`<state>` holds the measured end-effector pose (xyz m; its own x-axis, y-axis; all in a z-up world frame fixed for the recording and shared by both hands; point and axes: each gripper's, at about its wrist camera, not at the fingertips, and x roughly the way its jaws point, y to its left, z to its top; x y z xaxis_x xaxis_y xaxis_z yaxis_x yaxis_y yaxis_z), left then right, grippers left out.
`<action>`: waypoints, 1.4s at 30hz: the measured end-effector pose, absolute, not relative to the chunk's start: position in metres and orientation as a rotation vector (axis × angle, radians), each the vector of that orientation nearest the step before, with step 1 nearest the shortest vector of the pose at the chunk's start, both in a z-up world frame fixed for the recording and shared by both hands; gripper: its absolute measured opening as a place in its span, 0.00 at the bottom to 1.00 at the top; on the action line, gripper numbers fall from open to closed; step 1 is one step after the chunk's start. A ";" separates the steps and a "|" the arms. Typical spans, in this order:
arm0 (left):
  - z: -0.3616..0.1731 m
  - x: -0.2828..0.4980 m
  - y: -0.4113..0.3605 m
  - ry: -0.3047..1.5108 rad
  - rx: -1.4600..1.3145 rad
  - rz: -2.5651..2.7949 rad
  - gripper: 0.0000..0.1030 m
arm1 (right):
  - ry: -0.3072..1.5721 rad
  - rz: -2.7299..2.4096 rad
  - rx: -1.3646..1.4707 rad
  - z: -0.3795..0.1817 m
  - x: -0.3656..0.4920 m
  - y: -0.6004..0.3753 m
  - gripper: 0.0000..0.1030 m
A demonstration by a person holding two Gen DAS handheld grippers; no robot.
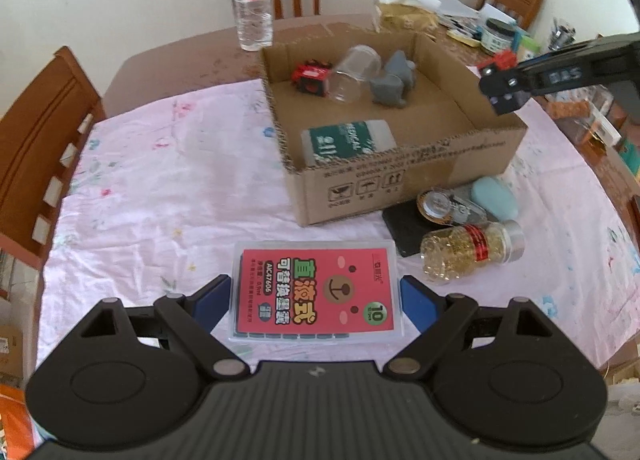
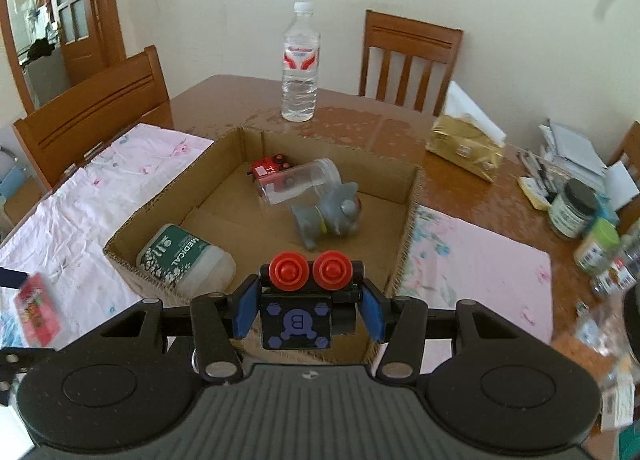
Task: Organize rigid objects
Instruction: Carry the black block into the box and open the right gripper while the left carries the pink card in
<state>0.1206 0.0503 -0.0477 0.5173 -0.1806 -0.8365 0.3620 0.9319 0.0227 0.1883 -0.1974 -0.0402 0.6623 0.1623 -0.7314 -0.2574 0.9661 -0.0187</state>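
A wooden table (image 2: 248, 92) carries a pink flowered cloth (image 1: 168, 180), and on the cloth stands an open cardboard box (image 1: 400, 180). Inside the box lie a white bottle with a green label (image 1: 348, 142) at the near wall, a clear plastic jar (image 1: 354, 72) on its side, a grey toy figure (image 1: 394, 82) next to the jar, and a small red toy car (image 1: 312, 76) at the far corner. A water bottle (image 2: 301, 60) stands upright on the bare wood behind the box.

Just outside the box, on the cloth, are a jar of gold pieces (image 1: 472, 250) lying on its side, a flat black pad (image 1: 406, 228), a light blue oval thing (image 1: 495, 198) and a round metal lid (image 1: 436, 206).

The left gripper (image 1: 316, 294) has its blue fingers pressed on both sides of a flat red box with a bear face (image 1: 316, 292), low above the cloth, in front of the cardboard box.

The right gripper (image 2: 306, 306) is clamped on a black toy block with two red round knobs (image 2: 306, 292), and it hangs over the near edge of the cardboard box.
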 end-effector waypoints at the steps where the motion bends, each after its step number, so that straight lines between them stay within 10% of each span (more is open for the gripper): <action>1: -0.046 0.120 0.052 0.972 0.200 -0.314 0.86 | 0.819 0.245 -0.127 -0.043 0.194 -0.195 0.59; 5: -0.039 0.119 0.061 0.965 0.177 -0.262 0.86 | 0.804 0.255 -0.120 -0.047 0.202 -0.189 0.99; 42: -0.027 0.287 -0.026 0.857 0.244 -0.363 0.87 | 0.867 0.151 -0.039 -0.051 0.154 -0.226 1.00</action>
